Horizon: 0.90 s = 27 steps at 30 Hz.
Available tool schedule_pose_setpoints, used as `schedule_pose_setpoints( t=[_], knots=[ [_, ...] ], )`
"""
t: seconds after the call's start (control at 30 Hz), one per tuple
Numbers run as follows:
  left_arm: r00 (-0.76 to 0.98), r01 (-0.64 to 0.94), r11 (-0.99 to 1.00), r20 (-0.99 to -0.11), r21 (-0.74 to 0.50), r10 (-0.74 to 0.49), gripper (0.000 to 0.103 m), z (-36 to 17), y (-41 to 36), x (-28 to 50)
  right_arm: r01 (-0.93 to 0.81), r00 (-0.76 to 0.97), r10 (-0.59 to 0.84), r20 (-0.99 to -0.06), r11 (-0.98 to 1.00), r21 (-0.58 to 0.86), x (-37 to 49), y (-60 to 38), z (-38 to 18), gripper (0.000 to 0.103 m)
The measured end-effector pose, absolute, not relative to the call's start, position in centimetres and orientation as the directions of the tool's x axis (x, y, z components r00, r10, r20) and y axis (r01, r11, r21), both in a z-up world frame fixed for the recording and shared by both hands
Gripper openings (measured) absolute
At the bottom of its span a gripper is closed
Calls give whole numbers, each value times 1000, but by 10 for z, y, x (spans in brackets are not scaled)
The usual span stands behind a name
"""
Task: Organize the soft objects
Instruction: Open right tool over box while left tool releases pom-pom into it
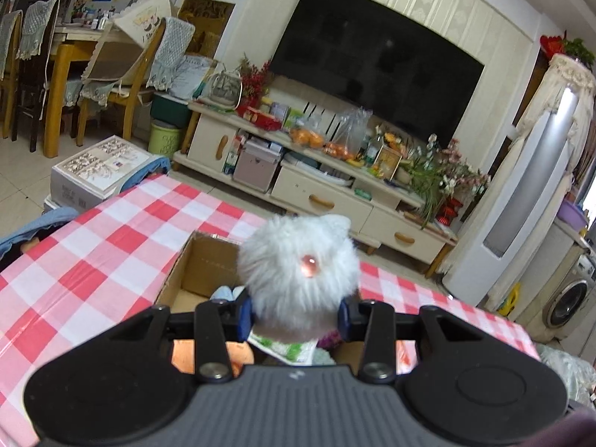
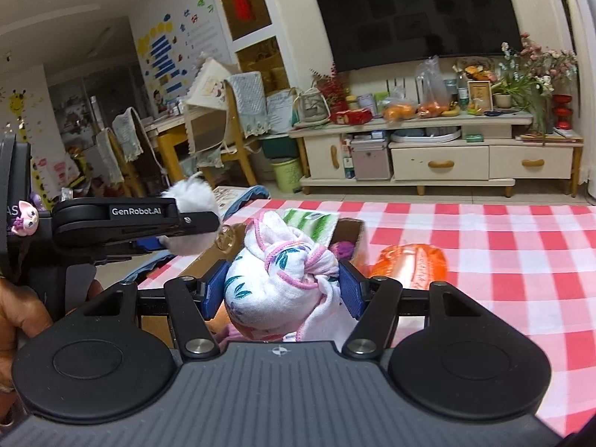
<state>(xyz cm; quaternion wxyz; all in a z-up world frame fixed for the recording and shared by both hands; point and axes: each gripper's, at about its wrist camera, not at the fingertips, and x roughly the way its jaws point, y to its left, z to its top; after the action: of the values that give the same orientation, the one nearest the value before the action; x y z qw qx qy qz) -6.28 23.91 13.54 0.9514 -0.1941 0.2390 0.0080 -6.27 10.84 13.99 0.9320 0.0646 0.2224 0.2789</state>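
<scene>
A red-and-white checked tablecloth (image 2: 484, 246), glossy like plastic film and creased, is covering the table and filling the lower half of both views. On it an open cardboard box (image 1: 203, 260) of plain brown corrugated board is standing with its flaps up; most of its inside is being hidden by the grippers and what they carry, though a green-and-white striped cloth (image 2: 311, 221) is sticking up from it and something purple is showing at its far corner, too small to identify. Just beside the box, on the cloth, a shiny orange translucent packet (image 2: 409, 264) is lying; the print on it is too blurred to read.

The right gripper (image 2: 285, 287) is clamping a knotted bundle of white cloth (image 2: 283, 272) between its blue pads, moderately wide apart; the fabric is soft, printed with teal leaves and edged in pink, and its lower part is being cut off by the gripper body.

The left gripper (image 1: 296, 316) is squeezing a fluffy white plush toy (image 1: 298, 272) with narrower jaws, above the box's near edge. The fur is long and round-shaped, with one pink glassy bead at the front. In the right wrist view the arm of this gripper is reading "GenRobot.AI", and a hand (image 2: 22, 320) is gripping its handle, half out of frame.
</scene>
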Motion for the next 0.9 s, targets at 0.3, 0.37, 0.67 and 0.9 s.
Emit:
schedule_pose_setpoints(
  t=[0.3,0.37,0.67,0.9],
  knots=[
    [833,-142,937,-550,-319,-61,41,117,238,-54,-533,717,553,-424,827,177,-49,135,120,78],
    [814,-156,937,-578,-313,-58,41,112,238,-55,-553,694,566,-445,815,174,-48,140,115,79],
    [813,-197,934,-582,-297,-14,69,112,239,-64,-536,690,573,-441,815,221,-56,126,113,101],
    [840,-234,939,-539,-251,65,95,122,231,-74,-440,765,499,-407,867,235,-66,101,125,101]
  ],
)
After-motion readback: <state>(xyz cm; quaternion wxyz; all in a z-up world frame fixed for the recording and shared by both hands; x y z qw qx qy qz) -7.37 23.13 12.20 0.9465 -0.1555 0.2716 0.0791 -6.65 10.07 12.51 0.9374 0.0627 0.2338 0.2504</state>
